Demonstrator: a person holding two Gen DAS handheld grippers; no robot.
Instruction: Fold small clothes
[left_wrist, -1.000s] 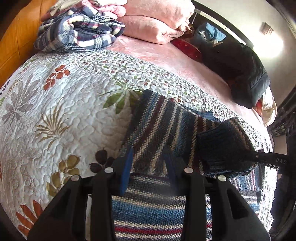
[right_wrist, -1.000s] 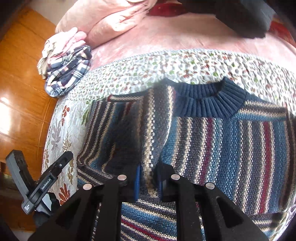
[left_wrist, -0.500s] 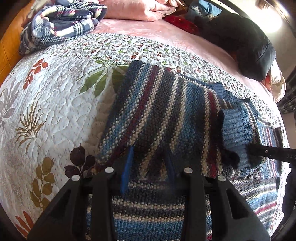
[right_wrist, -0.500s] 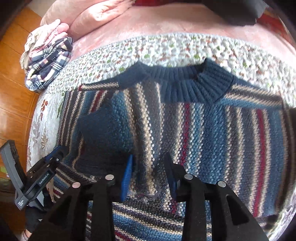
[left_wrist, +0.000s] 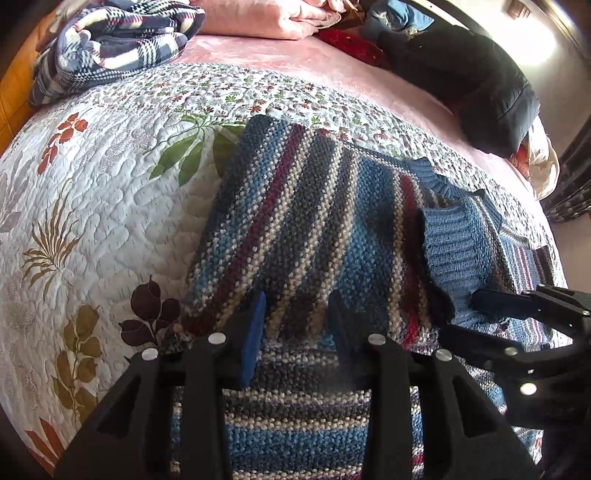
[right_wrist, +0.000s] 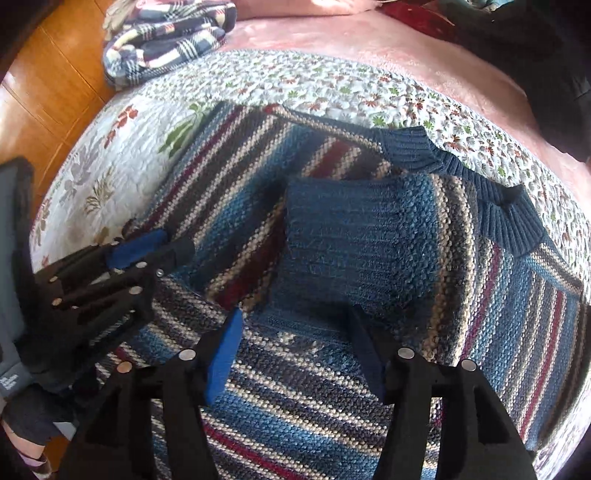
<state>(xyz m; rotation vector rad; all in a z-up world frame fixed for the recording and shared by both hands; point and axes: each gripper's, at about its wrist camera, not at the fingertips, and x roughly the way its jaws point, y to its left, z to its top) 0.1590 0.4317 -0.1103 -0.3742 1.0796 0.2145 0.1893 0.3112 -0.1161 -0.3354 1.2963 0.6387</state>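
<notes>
Strong daylight enters from the upper right of the left wrist view, blowing out that corner; hard shadows fall on the striped sweater; fisheye bending curves the bed edges; corners vignette black; focus stays fairly sharp.

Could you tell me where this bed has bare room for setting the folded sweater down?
Free: the white leaf-print quilt left of the striped sweater, below the plaid blanket. Also the pink sheet beyond the quilt. Crowded: the far end, with the dark jacket and pink pillows.
</notes>
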